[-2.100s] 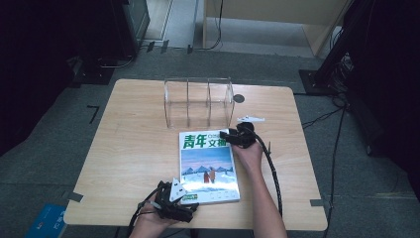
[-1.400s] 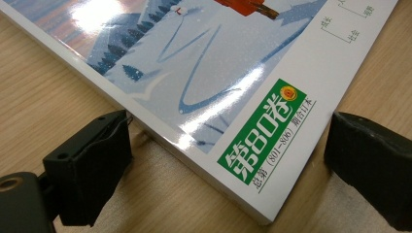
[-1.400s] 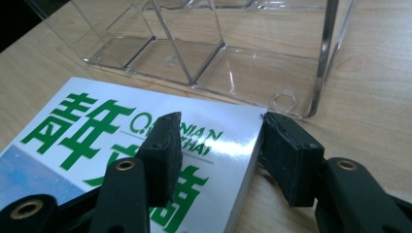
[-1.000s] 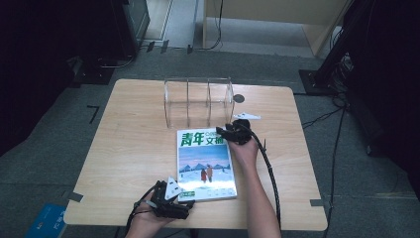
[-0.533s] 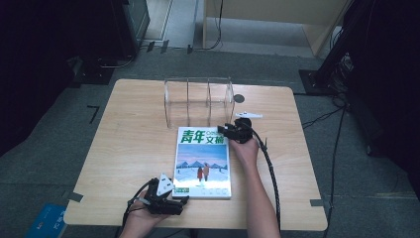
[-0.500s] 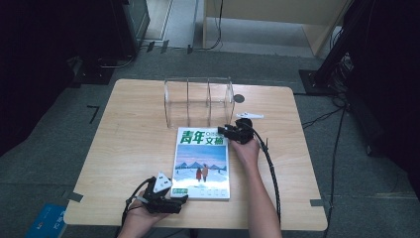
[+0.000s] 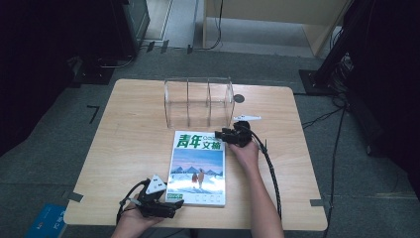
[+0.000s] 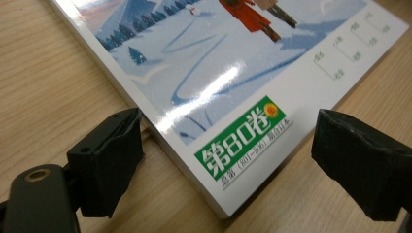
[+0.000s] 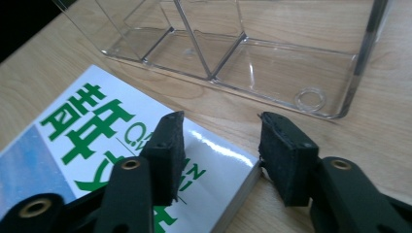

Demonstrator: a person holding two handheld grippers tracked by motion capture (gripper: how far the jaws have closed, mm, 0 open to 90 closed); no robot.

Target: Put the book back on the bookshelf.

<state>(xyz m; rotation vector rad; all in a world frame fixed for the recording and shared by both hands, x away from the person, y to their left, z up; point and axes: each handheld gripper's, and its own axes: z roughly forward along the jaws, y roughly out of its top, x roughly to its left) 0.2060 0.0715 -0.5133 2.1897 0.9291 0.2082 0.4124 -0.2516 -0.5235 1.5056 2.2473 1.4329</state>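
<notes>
Over on my left, the left gripper (image 7: 174, 202) sits low at the near edge of the table (image 7: 129, 144), its jaws spread wide around the near-left corner of the magazine (image 7: 198, 167) — in the left gripper view that corner, with its green label, lies between the two black pads (image 8: 109, 158), and neither pad presses on it, though the left one is just beside the edge. The magazine lies flat on the wood, cover up, snowy mountain scene and green title showing, roughly in the middle of the table and a little towards me. Moving along to its far end: my right gripper (image 7: 220, 135) is at the far-right corner of the cover, jaws parted here too. In the right gripper view one pad (image 9: 167, 145) hangs over the glossy cover and the other stands just off the magazine's side edge, over bare wood — I can't tell whether either touches. Just beyond that corner stands the clear plastic divider rack (image 7: 199, 100), upright, its compartments open, near the magazine but apart from it
</notes>
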